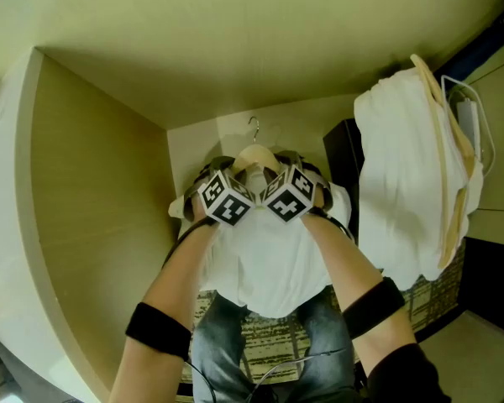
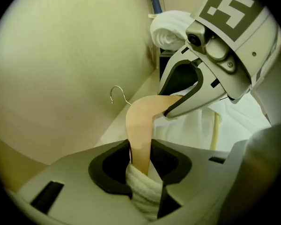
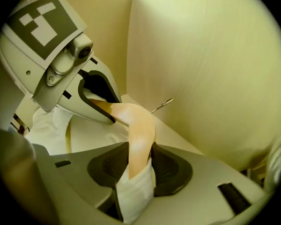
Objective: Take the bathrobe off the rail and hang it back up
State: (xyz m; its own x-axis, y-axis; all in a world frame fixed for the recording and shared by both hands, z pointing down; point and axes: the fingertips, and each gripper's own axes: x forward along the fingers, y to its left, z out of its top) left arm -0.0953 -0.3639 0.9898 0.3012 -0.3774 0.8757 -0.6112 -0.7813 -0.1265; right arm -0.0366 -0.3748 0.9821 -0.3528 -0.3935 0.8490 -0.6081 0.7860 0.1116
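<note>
One white bathrobe (image 1: 269,259) drapes a pale wooden hanger (image 1: 255,153).

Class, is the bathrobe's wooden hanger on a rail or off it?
Off: the hook is bare, hooked over nothing; left gripper and right gripper clamp the hanger.

Left tongs (image 2: 141,168) clamped on wooden hanger (image 2: 140,123), white bathrobe (image 2: 143,196) pinched too

Hotel-style wardrobe niche, pale wood side panel (image 1: 92,191), white bathrobe (image 1: 269,259) on wooden hanger (image 1: 254,155), second robe (image 1: 399,166) alongside, patterned carpet (image 1: 433,292).
</note>
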